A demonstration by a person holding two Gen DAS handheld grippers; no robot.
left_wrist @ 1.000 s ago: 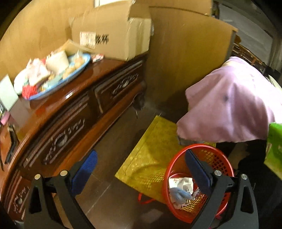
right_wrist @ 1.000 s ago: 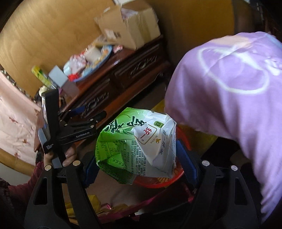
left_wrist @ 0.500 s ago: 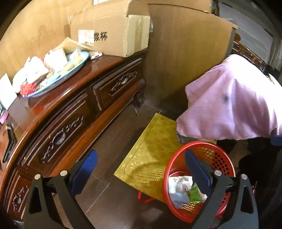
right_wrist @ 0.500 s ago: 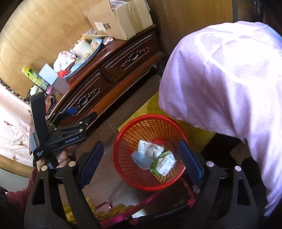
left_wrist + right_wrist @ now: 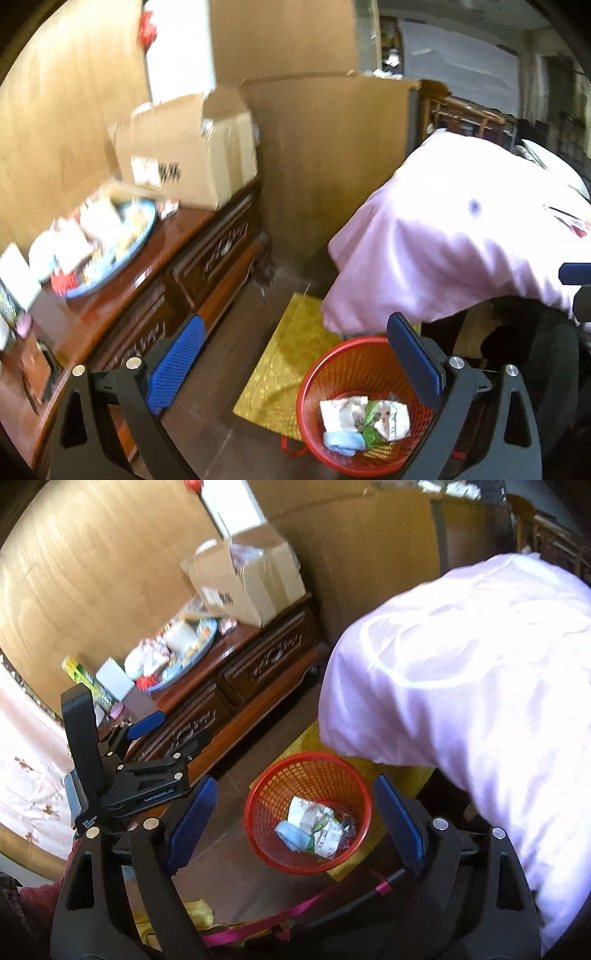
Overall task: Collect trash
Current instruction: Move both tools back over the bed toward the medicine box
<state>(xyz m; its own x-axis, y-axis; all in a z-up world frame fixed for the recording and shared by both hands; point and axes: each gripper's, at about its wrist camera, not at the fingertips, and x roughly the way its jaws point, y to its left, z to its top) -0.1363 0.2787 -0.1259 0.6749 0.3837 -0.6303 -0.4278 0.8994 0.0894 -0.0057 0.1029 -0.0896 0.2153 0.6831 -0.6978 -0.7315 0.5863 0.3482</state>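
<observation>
Broadly, a pale lilac cloth (image 5: 461, 672) fills the right side of both views, draped over something hidden beneath it. Against the wooden wall stands a dark carved sideboard (image 5: 236, 686), carrying an open cardboard box (image 5: 251, 579) and, just beside it, a blue platter (image 5: 184, 653) heaped with wrapped items too blurred to name. On the floor a yellow patterned mat (image 5: 280, 365) lies partly under the cloth's edge, and the red mesh basket (image 5: 266, 794) stands on the mat's near side, close to the hanging cloth. Crumpled trash (image 5: 314, 827) lies in the basket's bottom: white paper, a pale blue wad and a green-printed wrapper, all touching.

The right gripper (image 5: 295, 827) hangs above the basket with its blue-padded jaws spread wide and nothing between them. The left gripper (image 5: 295, 362) is likewise spread wide and holds nothing, its right finger overlapping the basket rim in its own view. From the right wrist view it appears at the left, in front of the sideboard. A pink strap (image 5: 295, 915) crosses the floor below the basket.
</observation>
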